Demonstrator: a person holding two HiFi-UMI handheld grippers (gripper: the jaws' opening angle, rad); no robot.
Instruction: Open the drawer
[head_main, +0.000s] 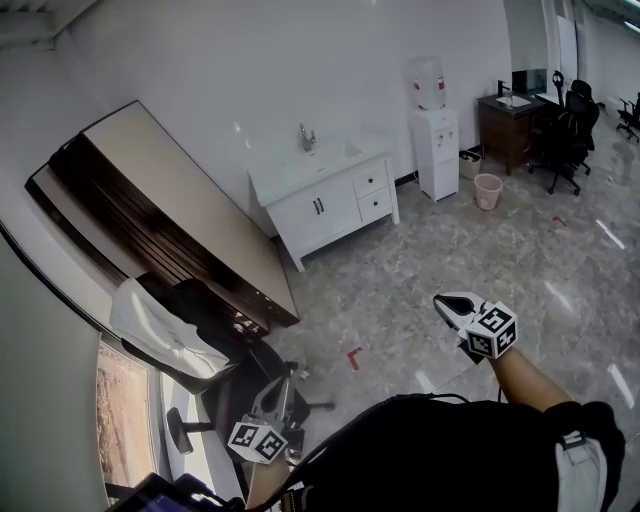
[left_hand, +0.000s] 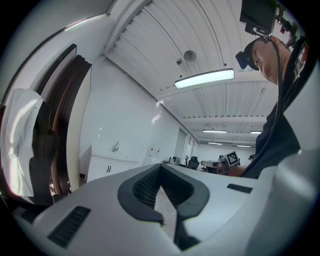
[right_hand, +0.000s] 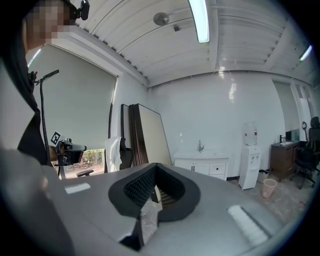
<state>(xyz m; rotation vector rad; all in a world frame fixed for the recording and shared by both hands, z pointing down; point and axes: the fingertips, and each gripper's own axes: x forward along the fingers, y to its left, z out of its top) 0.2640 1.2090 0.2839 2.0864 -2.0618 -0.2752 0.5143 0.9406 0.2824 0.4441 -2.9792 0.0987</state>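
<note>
With left gripper (head_main: 272, 386) and right gripper (head_main: 449, 305) shut and empty, the far drawer (head_main: 370, 181) could be bumped, not gripped.

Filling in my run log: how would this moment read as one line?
left gripper: shut, empty | right gripper: shut, empty | vanity drawers: closed, across room

We stood in an open office (a rather bare one): a desk (head_main: 505, 130) with swivel chairs (head_main: 572, 120), a water dispenser (head_main: 434, 140), a white sink cabinet (head_main: 325, 205) by the wall, and a polished stone-tile floor (head_main: 450, 260).
</note>
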